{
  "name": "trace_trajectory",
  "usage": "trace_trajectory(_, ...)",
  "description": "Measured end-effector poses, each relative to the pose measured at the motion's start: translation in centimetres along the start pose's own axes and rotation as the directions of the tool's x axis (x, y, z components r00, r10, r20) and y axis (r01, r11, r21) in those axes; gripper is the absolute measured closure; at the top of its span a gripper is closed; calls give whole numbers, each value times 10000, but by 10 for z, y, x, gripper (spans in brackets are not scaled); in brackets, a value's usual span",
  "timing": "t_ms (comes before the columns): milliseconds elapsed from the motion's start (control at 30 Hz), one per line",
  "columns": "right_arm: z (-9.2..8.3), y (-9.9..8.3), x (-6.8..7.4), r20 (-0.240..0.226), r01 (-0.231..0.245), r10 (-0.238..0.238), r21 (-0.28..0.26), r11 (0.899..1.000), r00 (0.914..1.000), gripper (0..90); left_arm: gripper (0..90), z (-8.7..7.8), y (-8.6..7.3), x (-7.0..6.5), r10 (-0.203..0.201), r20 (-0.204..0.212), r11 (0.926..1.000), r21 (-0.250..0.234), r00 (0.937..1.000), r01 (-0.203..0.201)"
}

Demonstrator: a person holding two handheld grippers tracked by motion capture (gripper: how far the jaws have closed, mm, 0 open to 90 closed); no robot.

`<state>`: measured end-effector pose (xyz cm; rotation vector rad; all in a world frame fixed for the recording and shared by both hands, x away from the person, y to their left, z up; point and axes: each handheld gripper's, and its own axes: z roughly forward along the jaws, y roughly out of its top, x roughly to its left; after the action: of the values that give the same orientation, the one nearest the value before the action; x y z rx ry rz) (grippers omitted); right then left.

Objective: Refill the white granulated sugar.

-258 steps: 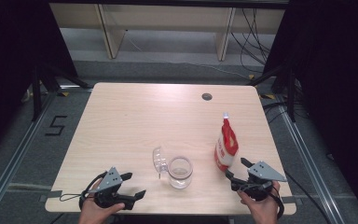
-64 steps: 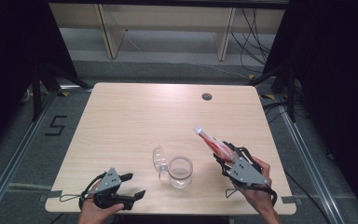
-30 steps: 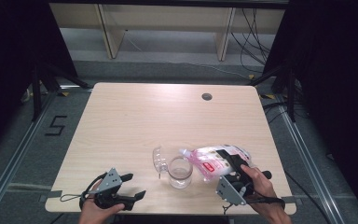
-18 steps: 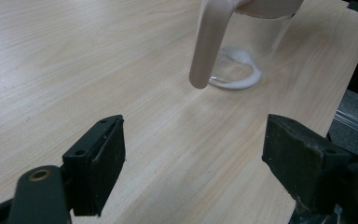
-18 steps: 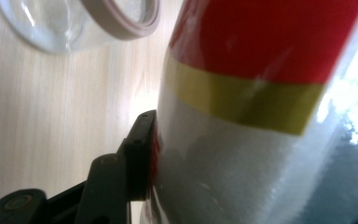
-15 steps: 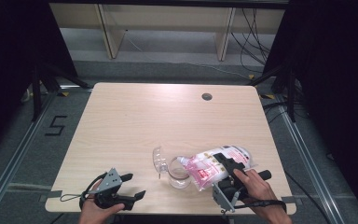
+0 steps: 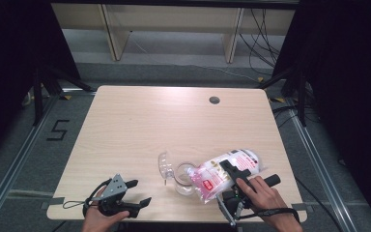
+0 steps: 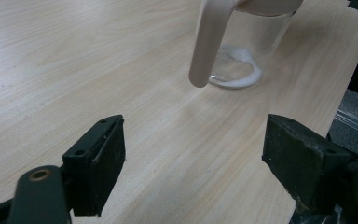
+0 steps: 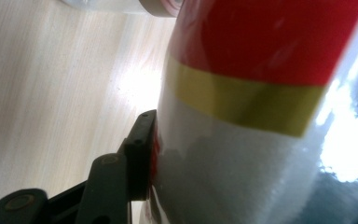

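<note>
A clear plastic bag (image 7: 224, 170) of white powder with a red label lies tipped almost level, its mouth at the rim of a glass jar (image 7: 184, 179). My right gripper (image 7: 228, 182) is shut on the bag's middle. In the right gripper view one black pad (image 9: 142, 148) presses into the bag (image 9: 261, 93). The jar's clear lid (image 7: 164, 165) hangs open to its left. In the left gripper view the jar (image 8: 249, 42) holds a little white powder (image 8: 237, 80) at its bottom. My left gripper (image 7: 139, 192) rests open at the table's front left, nothing between its jaws.
The wooden table (image 7: 140, 125) has a small round cable hole (image 7: 214, 100) at the back right. A beige strip (image 8: 207, 42) hangs down the jar's near side. The jar stands close to the table's front edge.
The right gripper lifted the bag from upright on the table and tipped it over. In the last second the bag's mouth slid left and down onto the jar. The left gripper stayed put.
</note>
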<state>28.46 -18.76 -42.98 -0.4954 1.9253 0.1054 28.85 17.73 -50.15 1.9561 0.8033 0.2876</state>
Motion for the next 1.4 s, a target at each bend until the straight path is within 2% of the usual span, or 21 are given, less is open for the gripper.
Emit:
trace_trajectory(33,0,-1,-1,-110,196,-195,123,9997,9998,521,207,0,0,-1,-66,29,10000,-48,10000,66)
trace_trajectory(133,1,0,0,-142,-139,142,222,9997,9998,521,207,0,0,-1,-202,28,9998,-78,9998,202)
trace_trajectory(167,1,0,-2,-38,266,-266,197,9995,9996,522,208,0,0,-1,-191,29,9998,-78,9998,191)
trace_trajectory(200,2,0,0,-90,80,-78,261,9996,9999,522,208,0,0,-1,-184,24,9998,-75,9998,185)
trace_trajectory(267,2,-1,-3,-42,667,-666,240,9975,9978,522,208,0,0,-1,-183,30,9998,-49,9998,183)
trace_trajectory(400,3,-1,-3,-48,825,-824,357,9959,9966,524,207,0,0,-1,-144,20,9999,-23,9999,144)
trace_trajectory(500,2,0,-1,-68,624,-621,511,9967,9980,524,208,1,0,-1,-242,22,9996,-110,9997,242)
trace_trajectory(567,3,1,-5,-43,1095,-1095,386,9932,9940,525,208,1,0,-1,-244,16,9996,-105,9997,244)
trace_trajectory(633,3,1,-5,79,1181,-1184,367,9923,9929,525,208,1,0,-1,-243,25,9996,-114,9997,244)
trace_trajectory(667,3,1,-5,79,1181,-1184,367,9923,9929,525,208,1,0,-1,-243,25,9996,-114,9997,244)
trace_trajectory(700,0,-1,-1,-48,437,-435,643,9970,9990,526,208,0,0,0,-118,-27,9999,0,9999,118)
trace_trajectory(733,1,-1,-4,-31,926,-926,519,9943,9957,526,208,-1,0,1,46,-88,9998,173,10000,-45)
trace_trajectory(800,0,-1,-5,-37,1019,-1019,596,9930,9948,526,207,0,0,-1,-131,-8,9999,-56,9999,131)
trace_trajectory(833,0,-1,-5,-28,984,-984,605,9933,9951,527,208,0,1,1,136,12,9999,26,9999,-136)
trace_trajectory(900,0,-1,-4,-36,798,-797,645,9947,9968,527,208,0,0,1,154,-2,9999,28,9999,-154)
trace_trajectory(967,3,1,-7,68,1569,-1573,389,9868,9875,527,207,0,0,0,67,26,10000,-34,10000,-67)
trace_trajectory(1000,3,1,-6,-110,1557,-1553,506,9865,9878,528,208,0,0,0,53,12,10000,-45,10000,-53)
trace_trajectory(1033,2,1,-3,-132,1116,-1110,703,9913,9937,528,208,0,0,0,53,12,10000,-45,10000,-53)
trace_trajectory(1067,2,1,-4,-204,1403,-1393,618,9882,9900,528,207,0,0,1,168,22,9998,80,9999,-169)
trace_trajectory(1200,3,2,-5,-228,1440,-1428,649,9874,9895,529,208,1,0,-1,-189,25,9998,-70,9998,189)
trace_trajectory(1400,4,3,-4,-173,1484,-1476,631,9869,9889,530,208,1,0,0,68,58,9999,-83,10000,-67)
